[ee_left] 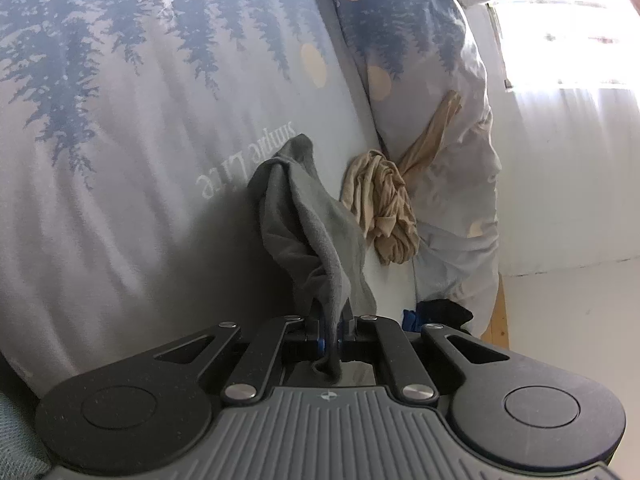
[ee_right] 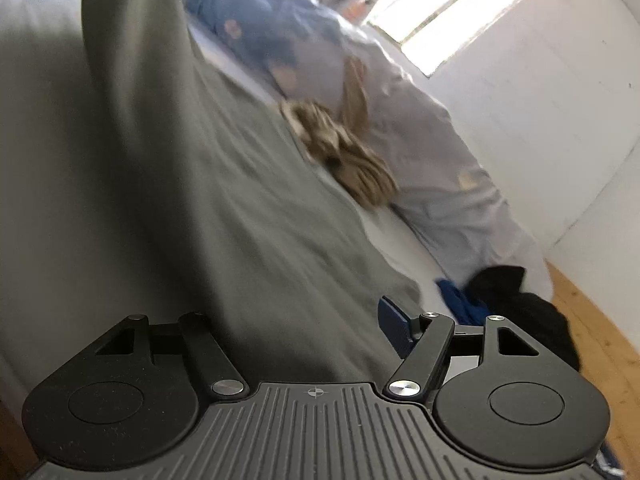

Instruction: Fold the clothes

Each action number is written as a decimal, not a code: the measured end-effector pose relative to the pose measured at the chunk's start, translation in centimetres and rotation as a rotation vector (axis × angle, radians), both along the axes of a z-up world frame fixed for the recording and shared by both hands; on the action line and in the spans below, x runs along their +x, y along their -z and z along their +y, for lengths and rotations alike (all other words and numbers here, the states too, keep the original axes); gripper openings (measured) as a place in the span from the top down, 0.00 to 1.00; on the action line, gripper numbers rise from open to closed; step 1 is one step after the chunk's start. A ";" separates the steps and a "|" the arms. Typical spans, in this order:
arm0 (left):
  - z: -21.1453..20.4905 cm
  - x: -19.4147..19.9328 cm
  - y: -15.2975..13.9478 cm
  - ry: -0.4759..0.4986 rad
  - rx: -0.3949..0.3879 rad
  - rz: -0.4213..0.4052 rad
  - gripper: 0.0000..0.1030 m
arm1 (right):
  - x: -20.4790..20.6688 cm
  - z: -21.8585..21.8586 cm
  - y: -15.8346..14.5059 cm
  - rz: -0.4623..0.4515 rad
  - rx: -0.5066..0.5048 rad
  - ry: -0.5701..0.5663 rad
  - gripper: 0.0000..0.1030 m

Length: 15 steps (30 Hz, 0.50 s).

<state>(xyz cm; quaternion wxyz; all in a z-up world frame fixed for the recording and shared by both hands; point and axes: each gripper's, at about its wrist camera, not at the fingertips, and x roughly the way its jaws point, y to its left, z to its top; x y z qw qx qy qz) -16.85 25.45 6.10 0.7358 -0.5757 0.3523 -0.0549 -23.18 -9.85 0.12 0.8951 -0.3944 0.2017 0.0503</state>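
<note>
A grey garment (ee_left: 308, 216) hangs crumpled from my left gripper (ee_left: 332, 320), which is shut on a fold of it just above the printed bedsheet (ee_left: 140, 120). In the right wrist view the same grey garment (ee_right: 200, 200) fills the left and middle, blurred, and drapes over the gap between the jaws. My right gripper (ee_right: 304, 320) stands open: its blue right pad (ee_right: 394, 328) is bare and the left finger is hidden behind the cloth. A bunched beige garment (ee_left: 380, 208) (ee_right: 344, 152) lies on the bed beyond the grey one.
A rolled duvet (ee_left: 420, 40) (ee_right: 440, 168) with the same forest print lies along the bed's far side. Black cloth (ee_right: 516, 300) and blue cloth (ee_right: 456, 296) sit at the bed's edge. Wooden floor (ee_right: 600, 320), a white wall and a bright window (ee_right: 452, 12) lie beyond.
</note>
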 end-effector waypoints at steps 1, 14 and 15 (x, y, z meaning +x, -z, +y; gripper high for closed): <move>-0.1 0.1 -0.2 -0.002 0.000 0.000 0.92 | 0.0 -0.8 0.1 0.008 -0.016 0.005 0.31; -0.7 0.5 -0.1 -0.012 0.035 0.040 0.92 | -1.4 -8.0 1.7 0.014 -0.302 -0.138 0.34; -0.7 0.4 -0.1 -0.013 0.039 0.043 0.92 | -1.7 -7.9 2.0 0.002 -0.328 -0.167 0.35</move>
